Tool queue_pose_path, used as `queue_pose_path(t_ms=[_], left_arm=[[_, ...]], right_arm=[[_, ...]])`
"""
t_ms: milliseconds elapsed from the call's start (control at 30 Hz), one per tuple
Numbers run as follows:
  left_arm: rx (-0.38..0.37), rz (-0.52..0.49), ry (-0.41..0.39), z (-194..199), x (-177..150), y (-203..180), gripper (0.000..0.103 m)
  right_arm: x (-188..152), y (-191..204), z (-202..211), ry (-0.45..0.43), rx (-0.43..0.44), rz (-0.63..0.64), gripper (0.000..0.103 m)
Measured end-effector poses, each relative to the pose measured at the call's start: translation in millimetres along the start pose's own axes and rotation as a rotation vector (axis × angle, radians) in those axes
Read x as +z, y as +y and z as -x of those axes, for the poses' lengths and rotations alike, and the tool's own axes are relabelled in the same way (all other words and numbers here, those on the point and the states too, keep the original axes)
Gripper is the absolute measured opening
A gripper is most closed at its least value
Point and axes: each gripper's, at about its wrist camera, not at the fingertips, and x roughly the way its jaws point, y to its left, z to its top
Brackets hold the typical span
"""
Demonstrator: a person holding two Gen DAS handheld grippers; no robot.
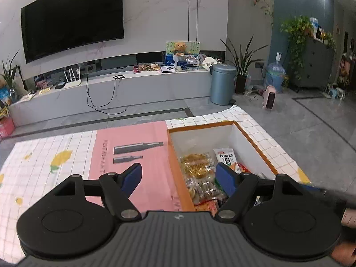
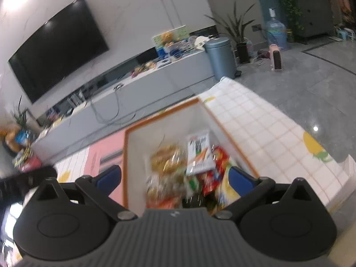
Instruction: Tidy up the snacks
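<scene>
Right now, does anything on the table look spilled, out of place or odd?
Nothing stands out. The snack packets all lie inside the orange-rimmed box, in a loose heap, and none has spilled onto the checked cloth or the pink sheet. Both grippers are open and hold nothing.

1. A dark television (image 1: 71,20) is hanging on the pale marble wall.
2. A teddy bear (image 1: 179,48) is sitting on the long low console (image 1: 133,89), near a white router (image 1: 72,82).
3. A blue pedal bin (image 1: 223,84) is standing at the console's end, beside a potted plant (image 1: 242,66).
4. A water jug (image 1: 275,75) and a small pink heater (image 1: 269,98) are resting on the grey floor.
</scene>
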Motion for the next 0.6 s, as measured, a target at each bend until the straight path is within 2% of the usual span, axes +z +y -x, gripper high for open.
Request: queue_pose_path(t_ms=[100,133,233,367,467,600], left_arm=[[0.014,-0.002,0.000,8,-13,1,0.089],[0.020,-0.006,0.010,9,-18,0,0.089],[0.012,-0.005,0.052,15,-25,-1,0.089],[-0.041,0.000,0.060,21,-29,-1,0.089],[-0.041,-0.007,0.080,20,-29,-2,0.089],[-0.060,0.037,0.120,19,-28,-3,0.089]], right_arm=[[-22,4,11,0.049,0.069,0.002,0.100],[-26,5,14,0.055,0.064,0.004,0.100],[-33,12,27,0.044,-0.028,0.045,0.100],[-27,18,40,0.057,-0.139,0.100,0.100],[-25,17,46,0.095,-0.175,0.124,0.100],[-18,13,49,0.125,-0.189,0.112,0.100]])
